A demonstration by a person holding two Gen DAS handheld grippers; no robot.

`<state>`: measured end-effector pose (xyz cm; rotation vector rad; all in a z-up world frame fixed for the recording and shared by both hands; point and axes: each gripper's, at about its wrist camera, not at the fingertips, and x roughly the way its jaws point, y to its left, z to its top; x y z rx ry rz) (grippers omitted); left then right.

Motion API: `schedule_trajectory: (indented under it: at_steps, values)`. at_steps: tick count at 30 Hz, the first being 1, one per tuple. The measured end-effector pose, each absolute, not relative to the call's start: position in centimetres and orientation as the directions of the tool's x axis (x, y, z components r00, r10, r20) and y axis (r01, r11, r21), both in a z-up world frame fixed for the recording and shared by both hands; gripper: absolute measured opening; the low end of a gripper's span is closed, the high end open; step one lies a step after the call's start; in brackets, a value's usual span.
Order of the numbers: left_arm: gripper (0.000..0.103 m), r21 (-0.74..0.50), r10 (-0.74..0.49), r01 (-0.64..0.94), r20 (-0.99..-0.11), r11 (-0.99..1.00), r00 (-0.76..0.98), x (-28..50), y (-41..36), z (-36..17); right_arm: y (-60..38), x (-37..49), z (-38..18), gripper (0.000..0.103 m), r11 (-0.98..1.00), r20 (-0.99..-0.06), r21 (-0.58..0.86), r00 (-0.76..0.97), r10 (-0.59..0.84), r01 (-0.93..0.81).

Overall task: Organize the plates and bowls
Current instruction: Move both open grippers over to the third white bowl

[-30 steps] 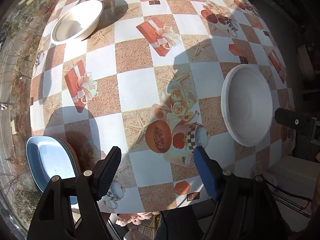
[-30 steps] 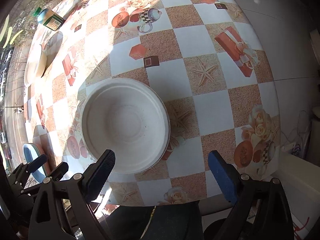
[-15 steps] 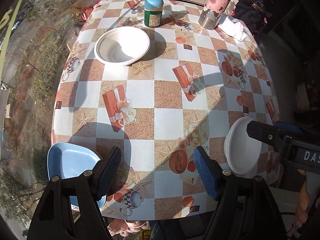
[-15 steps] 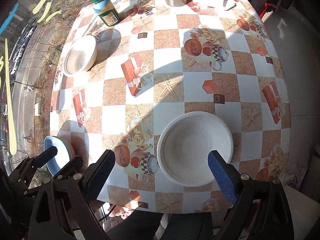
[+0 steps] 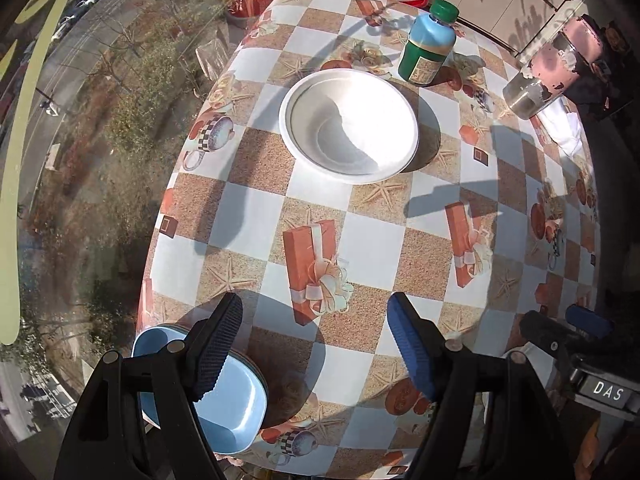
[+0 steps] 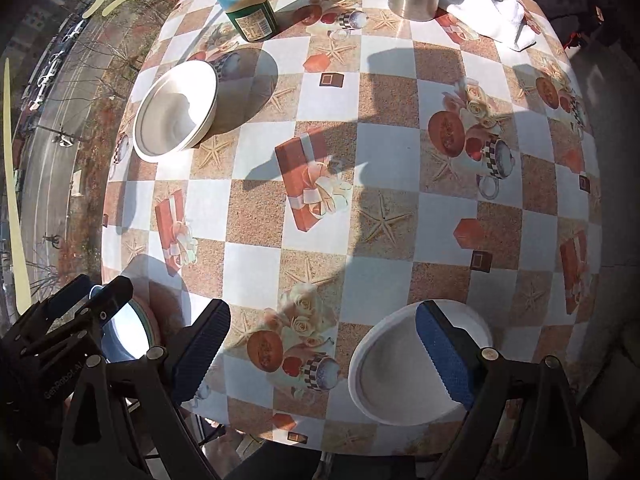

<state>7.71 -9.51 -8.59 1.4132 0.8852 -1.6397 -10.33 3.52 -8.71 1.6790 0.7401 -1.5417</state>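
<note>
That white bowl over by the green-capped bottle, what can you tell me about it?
The white bowl is round and deep, with a wide flat rim and a smooth, plain inside; it looks like moulded paper pulp or foam. A thin dark line under the rim hints at two nested bowls, though that is uncertain. It sits upright and empty on the checked tablecloth, half in sun, near the bottle but apart from it. No gripper touches it.

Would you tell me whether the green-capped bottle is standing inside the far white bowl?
No, the green-capped bottle stands upright on the tablecloth just behind the far white bowl, which is empty.
</note>
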Motion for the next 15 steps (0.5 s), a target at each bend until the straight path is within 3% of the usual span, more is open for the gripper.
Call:
schedule_trajectory:
  at_steps: [15]
  values:
    - [0.078, 0.095, -0.169, 0.950, -0.985, -0.298, 0.046, 4.3, -21.5, -14.2, -11.5, -12.5, -14.2, 0.095, -0.486, -0.988, 0.152, 0.139, -0.063, 0.861]
